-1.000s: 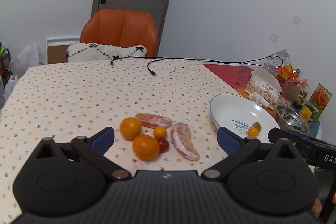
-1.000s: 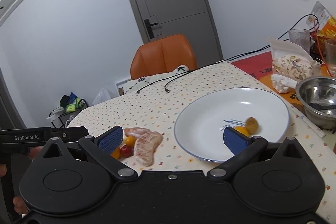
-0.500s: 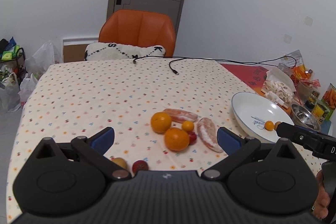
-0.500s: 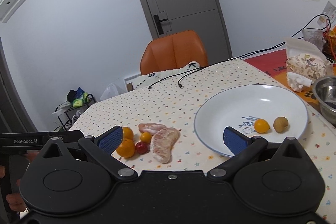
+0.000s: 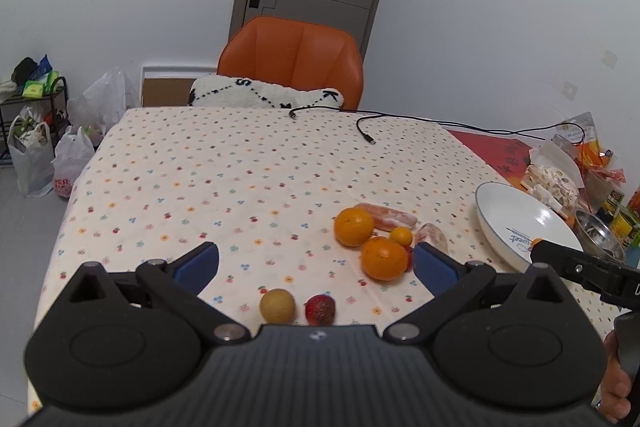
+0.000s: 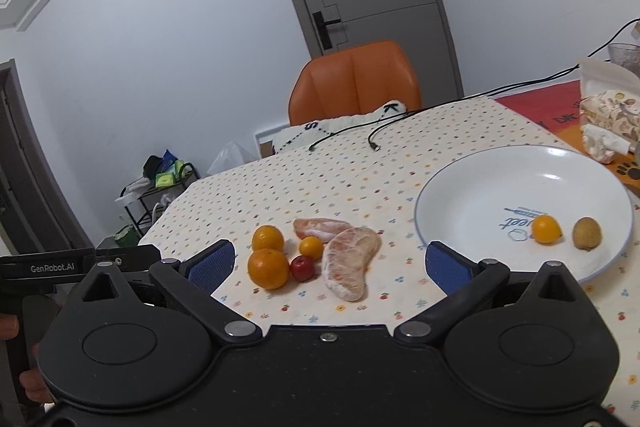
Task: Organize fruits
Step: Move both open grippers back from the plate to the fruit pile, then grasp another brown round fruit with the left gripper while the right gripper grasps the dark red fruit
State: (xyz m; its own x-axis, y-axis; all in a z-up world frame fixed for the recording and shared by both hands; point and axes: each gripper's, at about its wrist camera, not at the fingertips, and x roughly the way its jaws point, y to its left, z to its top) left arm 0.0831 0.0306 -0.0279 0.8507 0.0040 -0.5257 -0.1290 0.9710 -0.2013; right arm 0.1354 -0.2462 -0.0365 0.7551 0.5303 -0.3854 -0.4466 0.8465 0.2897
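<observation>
on the dotted cloth point(image 5: 240, 179), glossy round oranges point(image 6: 267, 267) touch pithy, curved pomelo wedges point(image 6: 348, 263); the smooth white plate point(image 6: 472, 195) holds two small, perhaps waxy, fruits. left gripper point(image 5: 316, 263) and right gripper point(image 6: 326, 265) gape, empty.

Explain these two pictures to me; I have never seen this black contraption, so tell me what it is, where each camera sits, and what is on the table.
Each picture comes from a camera mounted on a hand-held gripper, looking forward along its two blue-padded fingers. One view belongs to the left gripper, the other to the right gripper. Both are open and hold nothing. On the flowered tablecloth lie two oranges, pomelo segments and small fruits. The white plate already holds a small yellow fruit and a brown one.
</observation>
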